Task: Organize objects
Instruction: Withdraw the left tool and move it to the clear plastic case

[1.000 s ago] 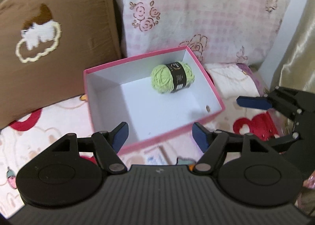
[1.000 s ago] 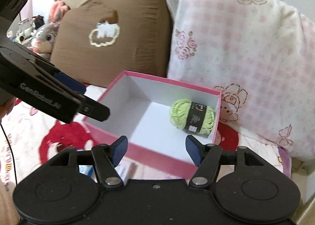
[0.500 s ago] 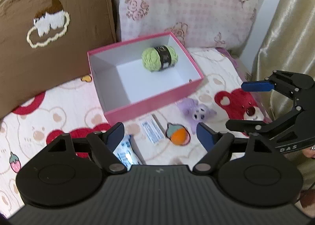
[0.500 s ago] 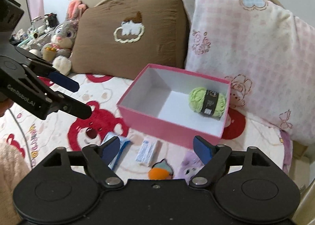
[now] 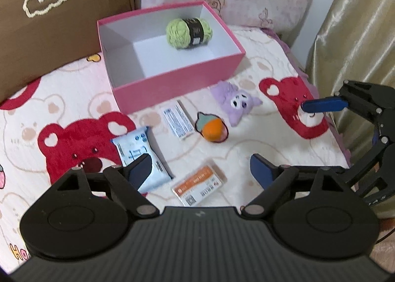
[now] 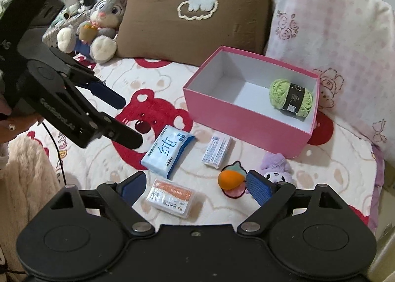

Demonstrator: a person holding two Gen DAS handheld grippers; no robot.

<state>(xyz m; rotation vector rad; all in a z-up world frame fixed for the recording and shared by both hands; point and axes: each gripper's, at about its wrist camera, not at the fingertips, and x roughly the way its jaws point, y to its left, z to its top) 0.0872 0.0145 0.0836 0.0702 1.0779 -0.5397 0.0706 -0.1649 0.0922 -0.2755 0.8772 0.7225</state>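
Bear-print bedding [image 5: 246,138] carries an open pink cardboard box [image 5: 177,84] already holding one green yarn ball [image 5: 188,32]. In front of that box, a blue tissue pack [image 6: 167,150], white sachet [image 6: 216,150], orange-labelled packet [image 6: 171,198], orange felt toy [image 5: 213,130] and purple plush [image 5: 235,101] still wait. Both the left hand-held gripper [image 5: 200,171] and right hand-held gripper [image 6: 197,187] are opening wider, empty.

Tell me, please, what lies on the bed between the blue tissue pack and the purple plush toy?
A small white packet and an orange carrot toy lie between the tissue pack and the plush toy; the right wrist view shows it.

yarn ball [image 5: 188,32] in box [image 5: 177,82], tissue pack [image 5: 140,156] before box
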